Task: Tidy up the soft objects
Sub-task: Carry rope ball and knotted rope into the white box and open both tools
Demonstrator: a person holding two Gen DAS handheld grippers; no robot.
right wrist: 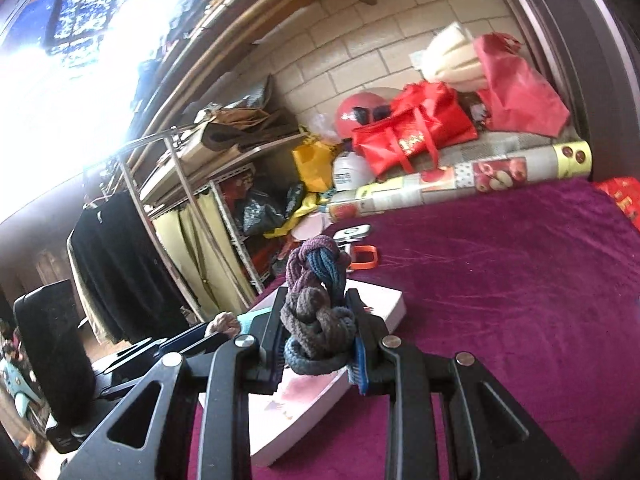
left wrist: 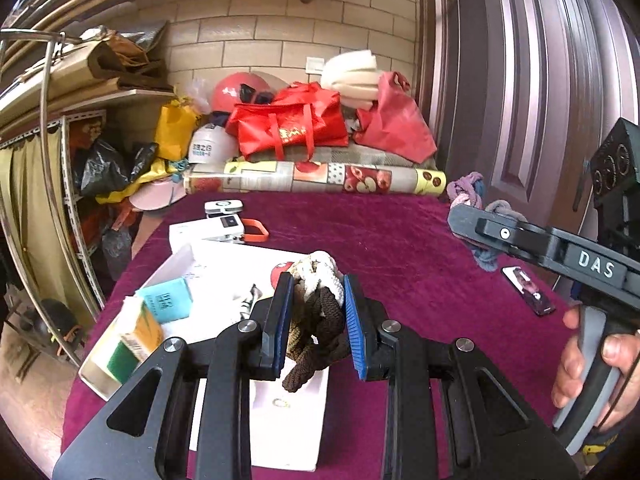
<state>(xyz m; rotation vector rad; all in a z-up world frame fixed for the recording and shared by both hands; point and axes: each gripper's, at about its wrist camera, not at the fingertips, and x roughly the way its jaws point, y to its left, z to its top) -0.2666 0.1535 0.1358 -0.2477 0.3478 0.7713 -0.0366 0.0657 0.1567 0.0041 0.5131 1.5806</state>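
Brown knotted rope [left wrist: 316, 316] seemingly clamped between left hand-held gripper [left wrist: 318, 320] pads

Open purple cloth [left wrist: 380, 240] between white box [left wrist: 224, 280] at left and phone [left wrist: 528, 290] at right.

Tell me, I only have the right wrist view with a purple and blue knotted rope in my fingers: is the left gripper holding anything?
Observer: Yes. The left gripper is shut on a brown and cream knotted rope.
Operator: Where is it?
Observer: Above the open white box, which already holds a teal card and a yellow and green carton.
Operator: Anything to my right that I cannot see?
Observer: A small dark photo card lies on the purple cloth, below the right gripper with your purple and blue rope.
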